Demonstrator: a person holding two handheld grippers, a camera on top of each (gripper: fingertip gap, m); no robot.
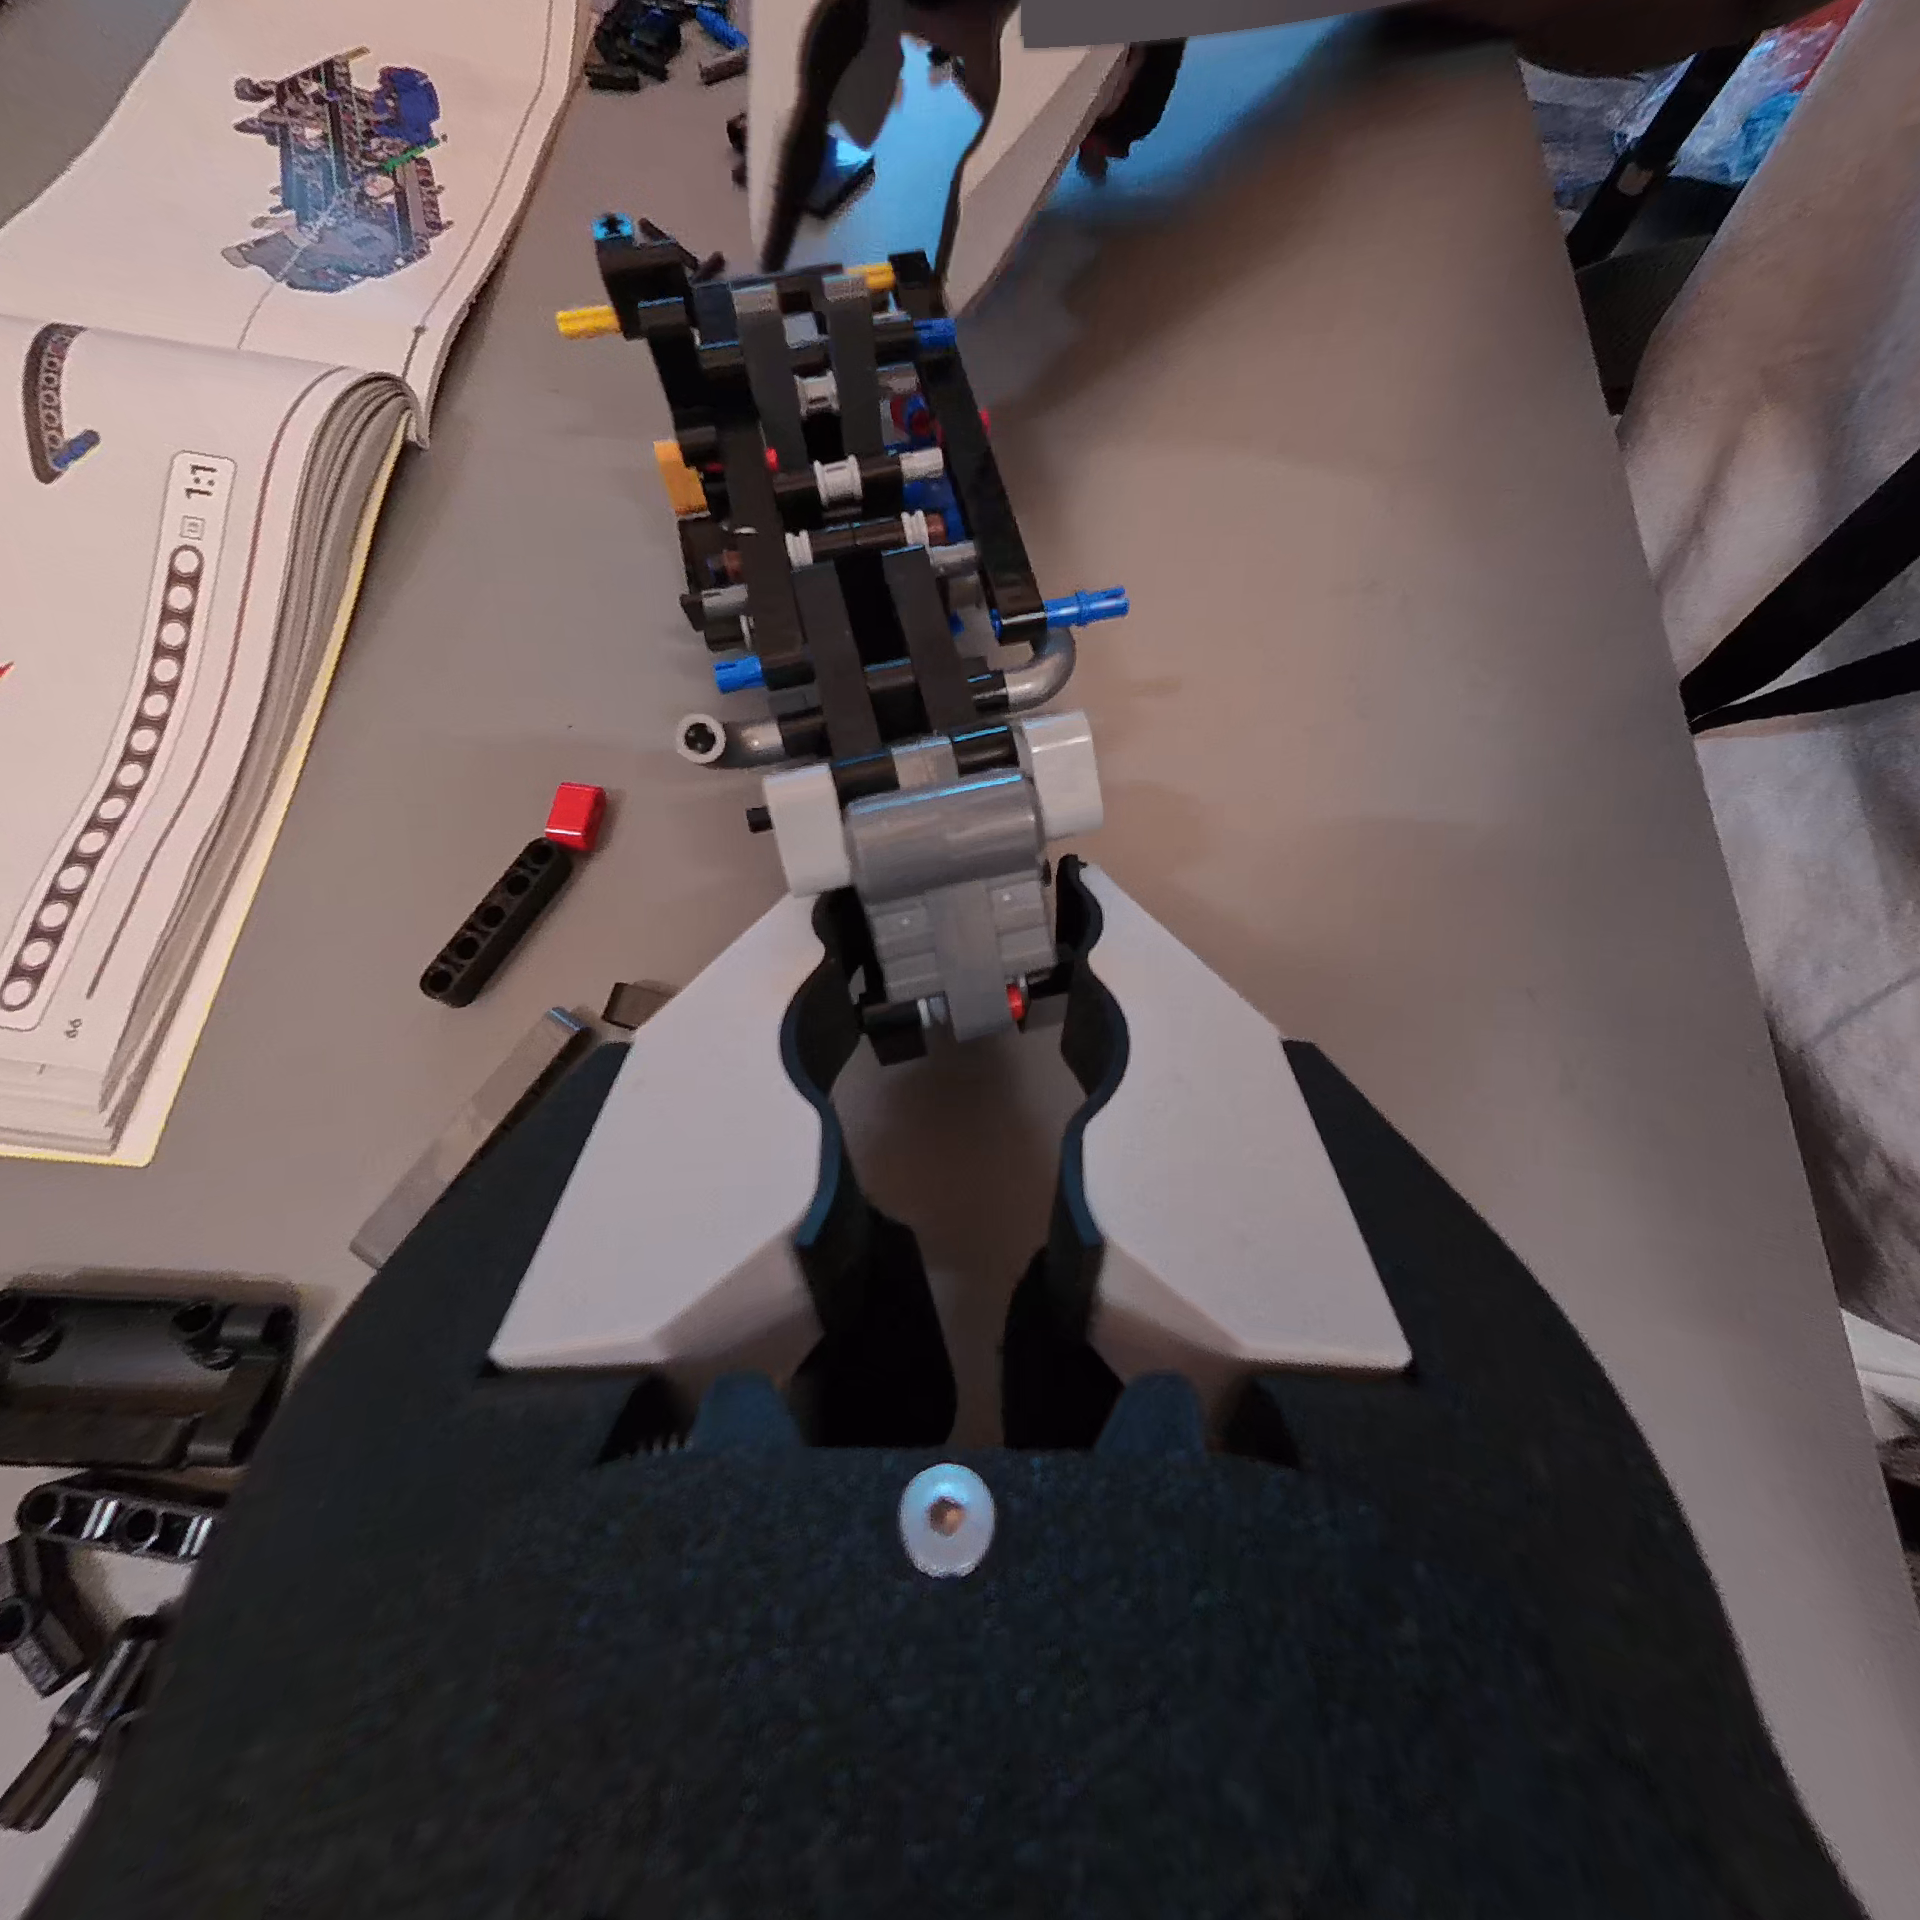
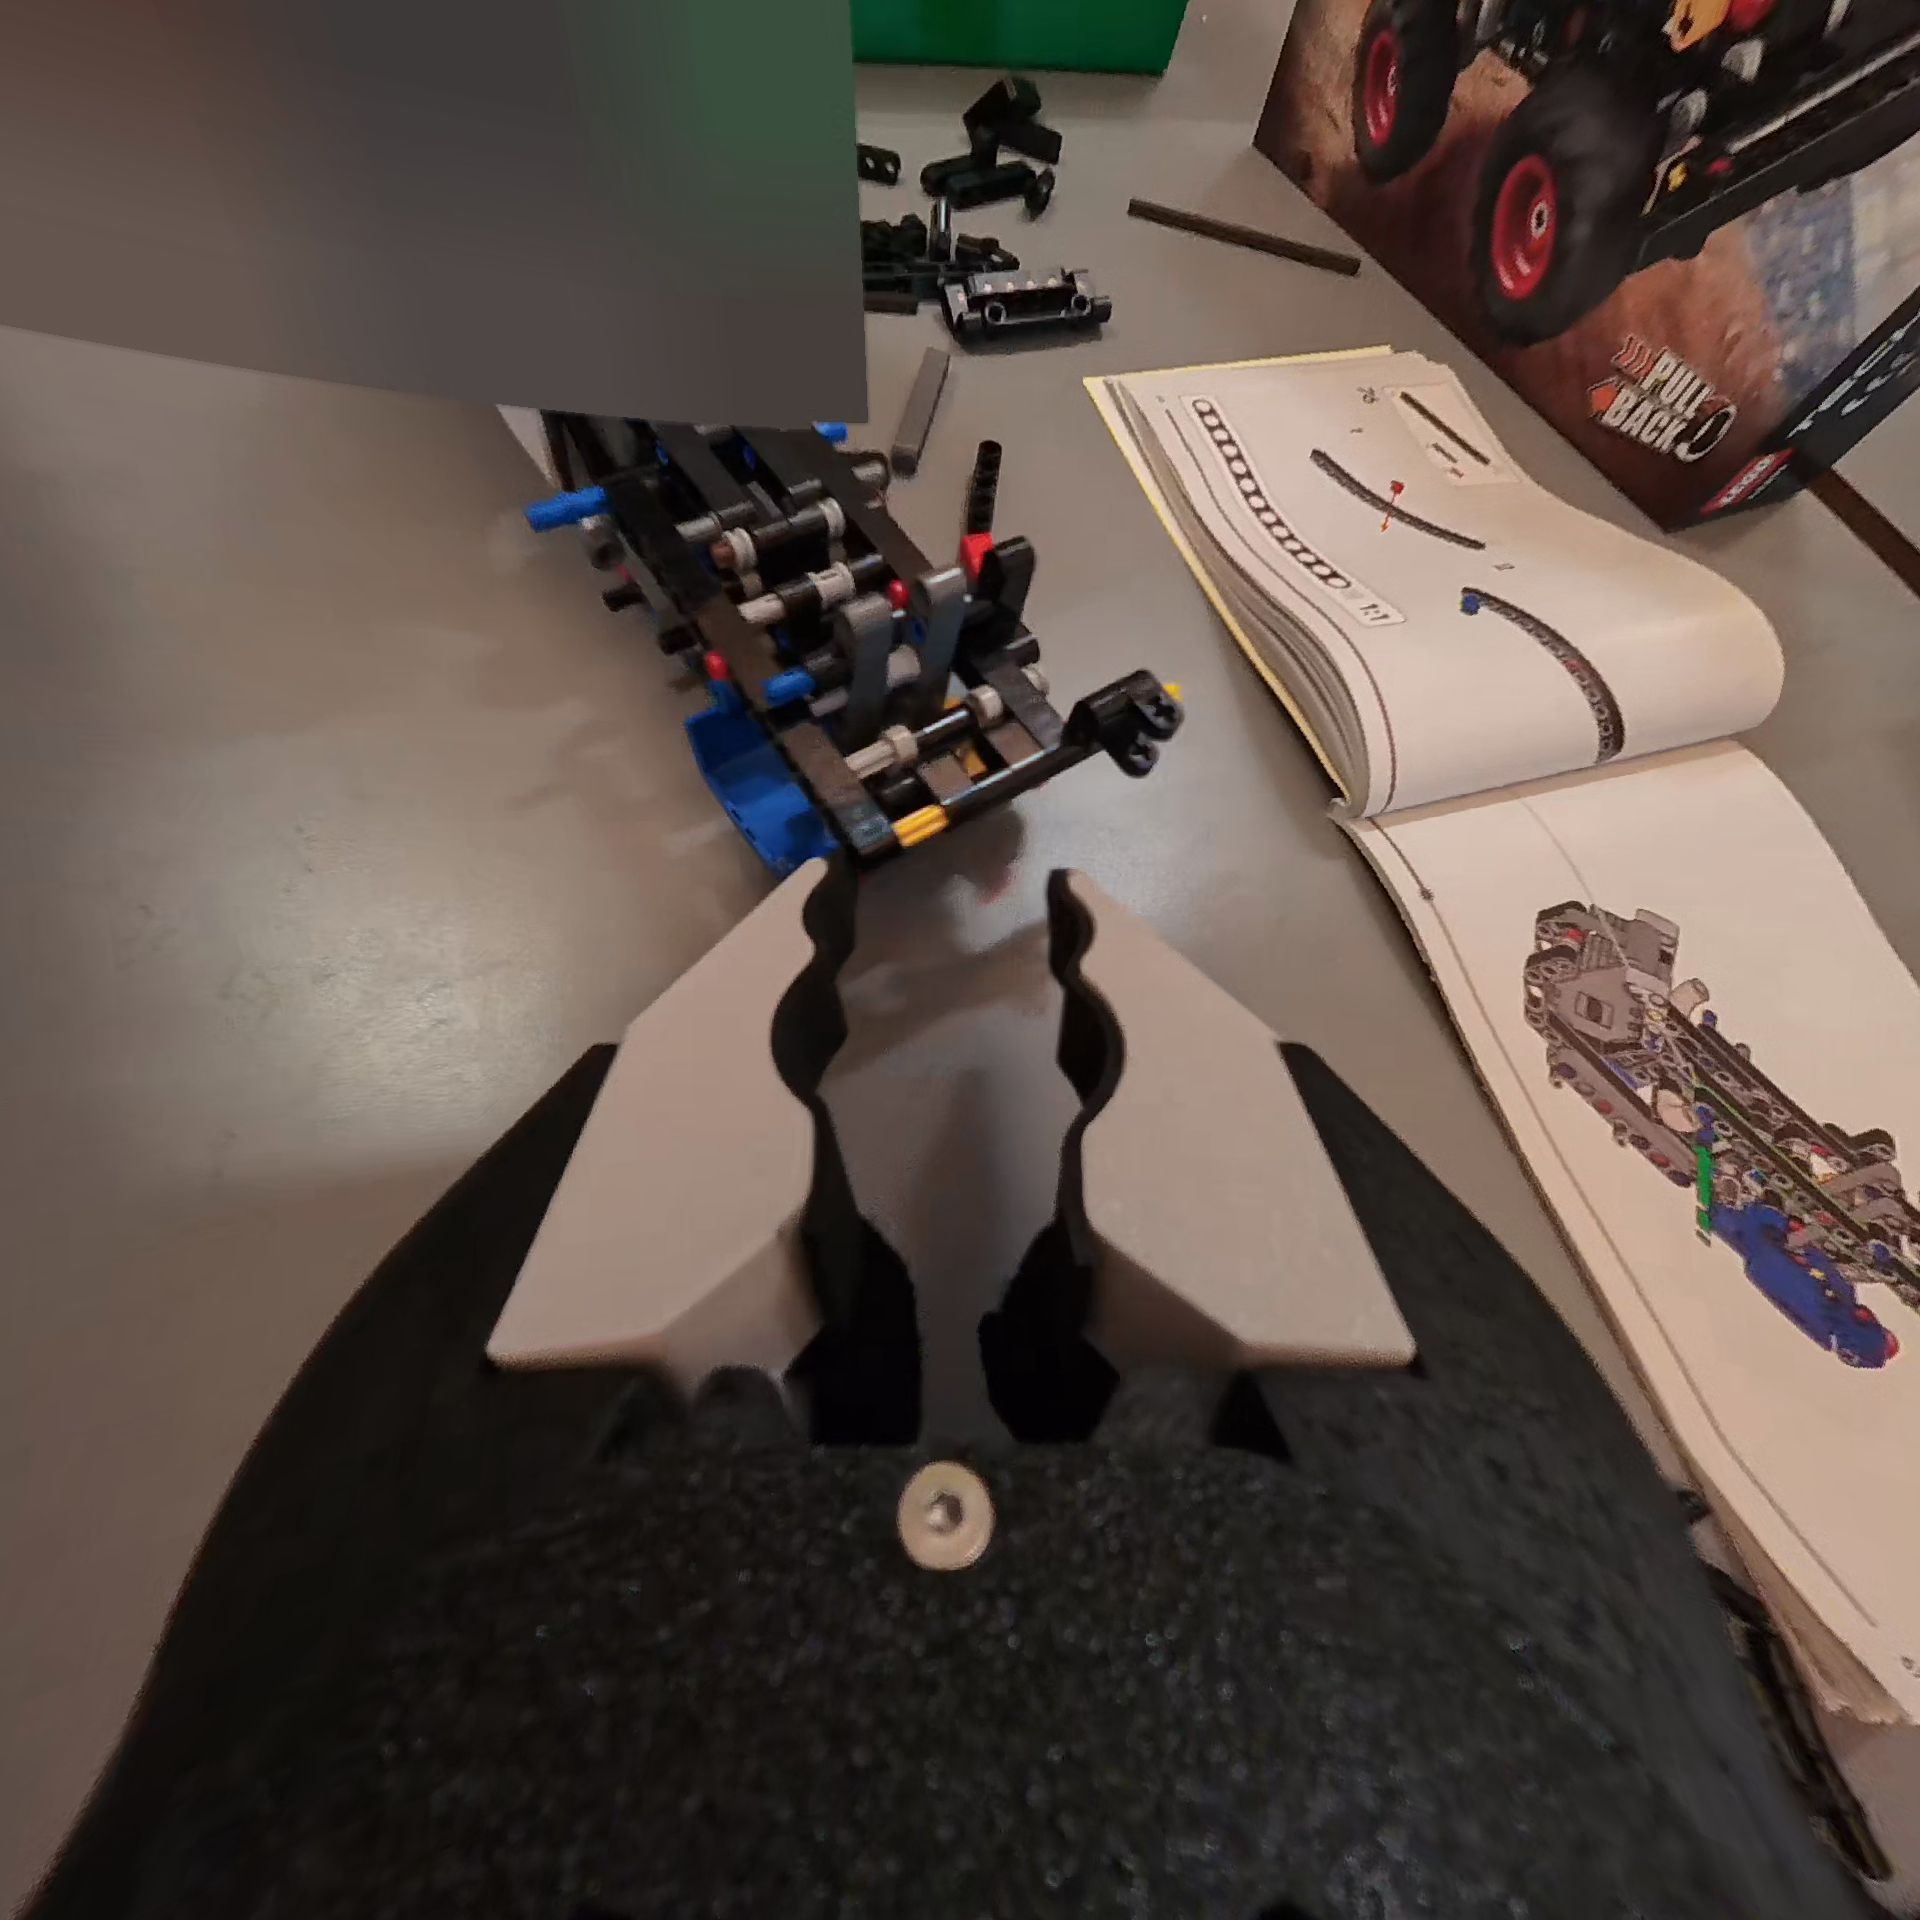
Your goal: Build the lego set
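The half-built lego chassis [image 1: 852, 520] is a long black frame with blue and yellow pins and a grey block at its near end. It lies on the grey table. My left gripper [image 1: 956, 925] is shut on that grey end block [image 1: 940, 862]. In the right wrist view the chassis [image 2: 862, 665] shows from its other end, with a blue part underneath. My right gripper [image 2: 951, 894] is open and empty, its tips just short of the chassis's near corner. The right gripper also shows blurred in the left wrist view [image 1: 862, 135], beyond the chassis.
An open instruction booklet [image 1: 156, 727] lies to the left, shown to the right in the right wrist view [image 2: 1507, 644]. Beside the chassis are a black beam [image 1: 497, 920], a small red piece [image 1: 575, 814] and a grey bar [image 1: 488, 1122]. Loose black parts [image 2: 987, 249], a thin black axle [image 2: 1242, 237] and the set's box [image 2: 1662, 208] lie farther off. The table edge [image 1: 1621, 520] runs along the right. One gripper's finger ends stand about 15 cm off the other's. From the left gripper's tips to the small red piece [image 1: 575, 814] is close to 7 cm.
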